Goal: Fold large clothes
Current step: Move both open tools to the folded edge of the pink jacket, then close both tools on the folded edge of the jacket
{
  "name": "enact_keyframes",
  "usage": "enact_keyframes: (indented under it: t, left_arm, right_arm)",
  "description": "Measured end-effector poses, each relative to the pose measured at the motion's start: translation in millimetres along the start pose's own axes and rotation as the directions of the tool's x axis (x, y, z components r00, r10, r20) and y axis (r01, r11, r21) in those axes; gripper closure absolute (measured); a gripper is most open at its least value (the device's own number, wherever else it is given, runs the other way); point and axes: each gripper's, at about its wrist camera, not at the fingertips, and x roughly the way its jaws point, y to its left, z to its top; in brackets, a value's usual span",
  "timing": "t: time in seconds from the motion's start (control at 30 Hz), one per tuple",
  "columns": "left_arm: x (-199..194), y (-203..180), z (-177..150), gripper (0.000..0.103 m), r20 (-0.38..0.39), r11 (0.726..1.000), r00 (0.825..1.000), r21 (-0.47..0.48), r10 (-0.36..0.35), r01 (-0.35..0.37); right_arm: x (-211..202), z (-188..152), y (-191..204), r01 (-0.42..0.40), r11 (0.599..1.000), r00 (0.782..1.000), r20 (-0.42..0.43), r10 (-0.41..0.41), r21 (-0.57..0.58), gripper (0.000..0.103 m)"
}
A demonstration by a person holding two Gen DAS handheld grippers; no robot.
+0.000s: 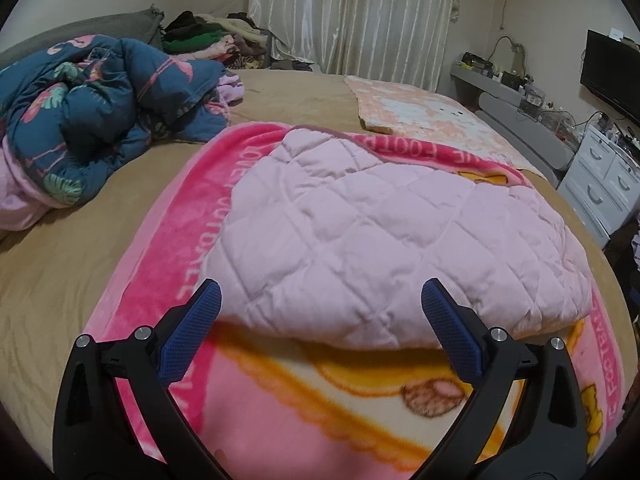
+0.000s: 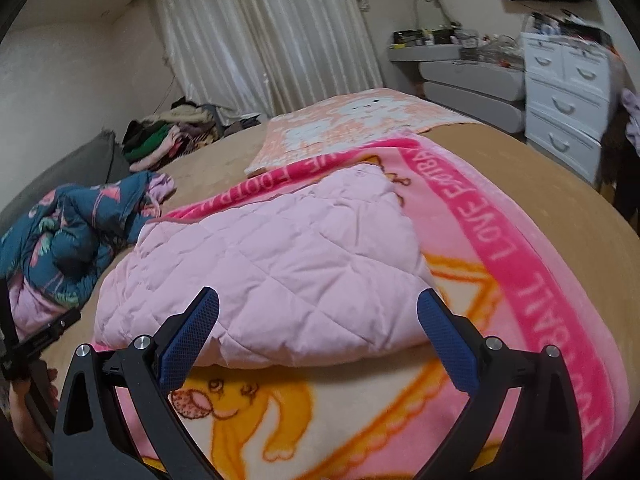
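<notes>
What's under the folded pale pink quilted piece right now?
The pale pink quilted piece lies on a bright pink fleece blanket with orange cartoon prints and white lettering, spread over the tan bed cover. The blanket's middle is covered; anything tucked beneath stays hidden.

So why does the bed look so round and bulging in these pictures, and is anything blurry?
Left wrist view: the fisheye lens bows the tan bed into a dome, corners go black, and the cartoon blanket nearest the lens is soft. Right wrist view: same bulge, tilted curtains, blurred cartoon print up close, while the pink quilted piece stays fairly sharp. Soft indoor light, no harsh glare.
</notes>
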Motion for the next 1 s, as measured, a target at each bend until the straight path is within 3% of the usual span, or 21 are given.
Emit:
enact_keyframes:
  t: [0.3,0.6,0.77,1.0]
  left_arm:
    - [0,15,-21,0.009,-0.029,0.999,0.999,-0.040,0.023,-0.024]
    - [21,26,-39,0.009,-0.091,0.996,0.996,-0.084,0.025,-0.032]
    - [47,42,-48,0.009,-0.167,0.978,0.984,-0.209,-0.063,0.028]
    - [78,61,-43,0.009,-0.179,0.910,0.965,-0.399,-0.193,0.108]
  right_arm:
    - [-10,-25,-16,0.017,0.998,1.000,-0.014,-0.016,0.068,0.004]
    - [5,-46,-25,0.038,0.992,0.998,-0.056,-0.032,0.116,0.004]
    - [23,-53,-29,0.054,0.986,0.995,-0.087,-0.040,0.158,0.004]
    - [53,-51,-37,0.068,0.970,0.991,-0.128,-0.038,0.233,0.004]
